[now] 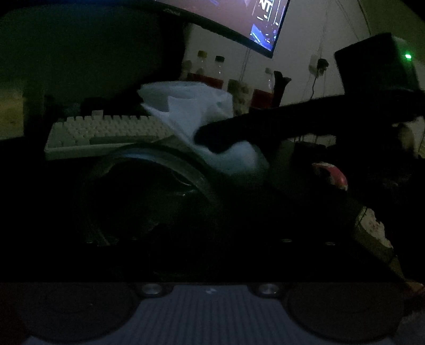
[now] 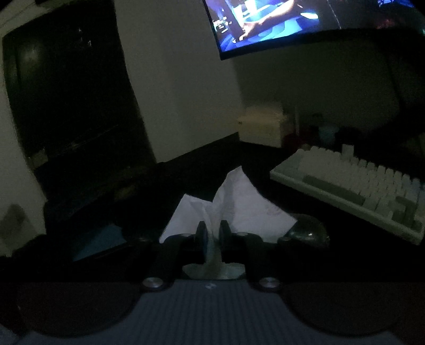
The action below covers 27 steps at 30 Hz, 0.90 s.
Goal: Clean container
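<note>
The scene is very dark. In the left wrist view a clear round container [image 1: 170, 169] sits close in front, tipped so its rim faces the camera. It lies in the space of my left gripper [image 1: 186, 207], whose fingers are lost in the dark, so I cannot see whether they press on it. My right gripper [image 1: 212, 139] reaches in from the right, shut on a crumpled white tissue [image 1: 191, 111] at the container's upper rim. From the right wrist, the right gripper [image 2: 213, 233] pinches the tissue [image 2: 239, 204], and the glassy container [image 2: 305, 232] shows at its right.
A pale keyboard [image 1: 106, 130] [image 2: 358, 183] lies just behind the container. A lit monitor [image 1: 239, 21] [image 2: 265, 24] hangs above. Several bottles [image 1: 209, 71] line the wall. A black box with a green light [image 1: 377, 61] stands at right, a beige box [image 2: 261, 124] at the back.
</note>
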Each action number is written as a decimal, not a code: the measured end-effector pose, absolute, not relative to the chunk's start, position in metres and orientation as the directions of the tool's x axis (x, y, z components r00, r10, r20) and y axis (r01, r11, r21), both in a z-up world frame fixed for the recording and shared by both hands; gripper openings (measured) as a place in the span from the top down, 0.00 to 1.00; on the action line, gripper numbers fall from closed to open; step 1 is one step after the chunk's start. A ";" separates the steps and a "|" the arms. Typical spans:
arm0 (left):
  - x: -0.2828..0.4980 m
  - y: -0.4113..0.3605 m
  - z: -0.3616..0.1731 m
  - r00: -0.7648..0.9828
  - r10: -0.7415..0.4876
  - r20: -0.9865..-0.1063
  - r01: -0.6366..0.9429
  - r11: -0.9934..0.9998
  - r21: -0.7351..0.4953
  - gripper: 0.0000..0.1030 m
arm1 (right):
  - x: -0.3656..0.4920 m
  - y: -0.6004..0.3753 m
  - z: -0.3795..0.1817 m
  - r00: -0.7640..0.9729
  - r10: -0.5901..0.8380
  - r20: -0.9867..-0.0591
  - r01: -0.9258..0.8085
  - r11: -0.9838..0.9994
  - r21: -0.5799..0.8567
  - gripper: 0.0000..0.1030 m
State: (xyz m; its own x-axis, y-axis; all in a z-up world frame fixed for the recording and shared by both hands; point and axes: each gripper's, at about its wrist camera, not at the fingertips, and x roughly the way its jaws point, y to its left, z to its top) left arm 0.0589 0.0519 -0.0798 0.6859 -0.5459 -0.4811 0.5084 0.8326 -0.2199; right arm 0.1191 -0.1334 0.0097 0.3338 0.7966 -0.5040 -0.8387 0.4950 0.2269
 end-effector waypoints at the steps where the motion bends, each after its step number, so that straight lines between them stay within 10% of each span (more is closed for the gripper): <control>1: 0.058 0.052 -0.080 0.687 -0.545 -0.480 0.508 0.833 -0.217 0.34 | 0.124 -0.138 0.009 0.359 0.785 -0.504 -0.823 0.521 0.225 0.92; 27: 0.055 0.043 -0.081 0.705 -0.530 -0.472 0.497 0.843 -0.205 0.24 | 0.111 -0.146 -0.004 0.439 0.782 -0.443 -0.791 0.570 0.222 0.89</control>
State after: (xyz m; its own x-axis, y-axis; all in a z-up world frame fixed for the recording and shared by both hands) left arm 0.0546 0.0431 -0.0809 0.7046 -0.5300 -0.4718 0.4970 0.8432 -0.2051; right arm 0.1113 -0.1458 -0.0038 0.4386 0.7816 -0.4434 -0.7911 0.5699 0.2220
